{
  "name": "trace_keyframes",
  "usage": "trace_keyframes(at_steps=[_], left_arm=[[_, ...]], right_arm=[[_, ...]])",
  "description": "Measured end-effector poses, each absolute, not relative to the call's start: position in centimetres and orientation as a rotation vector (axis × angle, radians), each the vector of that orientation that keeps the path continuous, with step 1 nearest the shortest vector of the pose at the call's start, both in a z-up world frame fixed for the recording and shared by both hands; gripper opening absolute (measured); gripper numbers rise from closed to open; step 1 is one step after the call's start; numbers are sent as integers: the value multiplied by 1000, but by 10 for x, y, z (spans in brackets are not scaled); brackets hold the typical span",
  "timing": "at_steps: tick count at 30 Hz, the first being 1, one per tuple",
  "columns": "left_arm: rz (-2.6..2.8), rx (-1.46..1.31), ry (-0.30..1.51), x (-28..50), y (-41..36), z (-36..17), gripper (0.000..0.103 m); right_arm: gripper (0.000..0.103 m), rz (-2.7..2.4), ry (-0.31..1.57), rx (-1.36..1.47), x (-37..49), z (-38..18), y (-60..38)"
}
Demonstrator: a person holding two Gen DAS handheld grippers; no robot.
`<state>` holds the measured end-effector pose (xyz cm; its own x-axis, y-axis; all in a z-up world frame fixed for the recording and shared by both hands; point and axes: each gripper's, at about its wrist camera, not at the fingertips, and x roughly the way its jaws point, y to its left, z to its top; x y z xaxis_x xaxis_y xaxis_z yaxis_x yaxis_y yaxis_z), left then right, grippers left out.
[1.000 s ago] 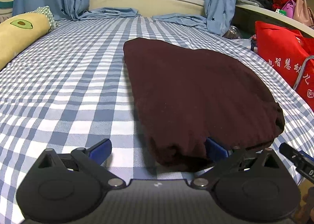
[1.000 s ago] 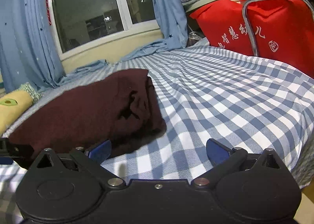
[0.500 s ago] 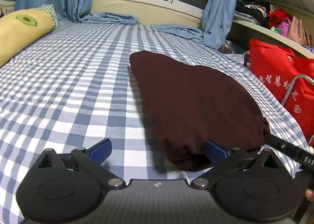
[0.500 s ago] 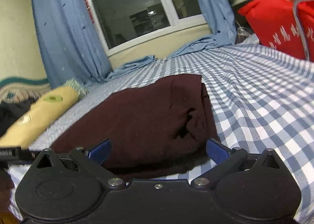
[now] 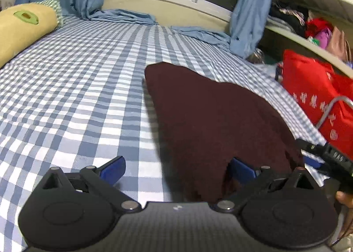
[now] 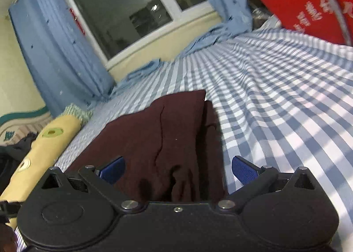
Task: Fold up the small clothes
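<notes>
a dark maroon garment (image 5: 216,119), folded into a thick flat bundle, lies on the blue-and-white checked bed (image 5: 72,88), toward the bed's right side and close to its near edge. in the left wrist view the left hand-held gripper (image 5: 176,169) has its blue-padded fingers (image 5: 112,169) spread wide apart; the left finger hangs over bare checked sheet, while the right finger sits at the garment's near left corner, with the dark cloth's edge partly covering it, though whether the pad touches the cloth cannot be told. nothing is pinched between them. at the right edge of that view a black part of the right hand-held gripper (image 5: 324,155) reaches to the garment's near right corner. in the right wrist view the right hand-held gripper (image 6: 178,171) is likewise spread wide, and the garment (image 6: 158,141) fills the gap between its fingers: the left finger lies over the cloth's flat top, the right finger over the checked sheet just beside the garment's stacked, layered right edge. the cloth's near end runs down out of sight behind the gripper body, so contact there cannot be judged. a yellow avocado-print pillow (image 5: 24,29) lies along the bed's left side, well apart from the garment, a red bag (image 5: 315,95) with white characters stands just off the bed's right side, and blue curtains (image 6: 57,49) hang at the dark window beyond the far end of the bed
</notes>
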<state>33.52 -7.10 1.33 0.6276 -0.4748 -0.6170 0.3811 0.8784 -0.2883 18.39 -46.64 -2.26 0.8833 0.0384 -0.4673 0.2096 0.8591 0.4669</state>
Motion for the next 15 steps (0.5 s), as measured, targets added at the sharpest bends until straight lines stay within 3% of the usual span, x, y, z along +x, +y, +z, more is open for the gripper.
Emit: trace_keyframes(at_steps=[8,15], left_arm=[[-429,-133,754,366,-79,10,102],[-540,-225,856,406,-87,-23,103]], right_arm=[[103,-78,523,480,216,-24,-473],[103,0,624,536,242,-50,-489]])
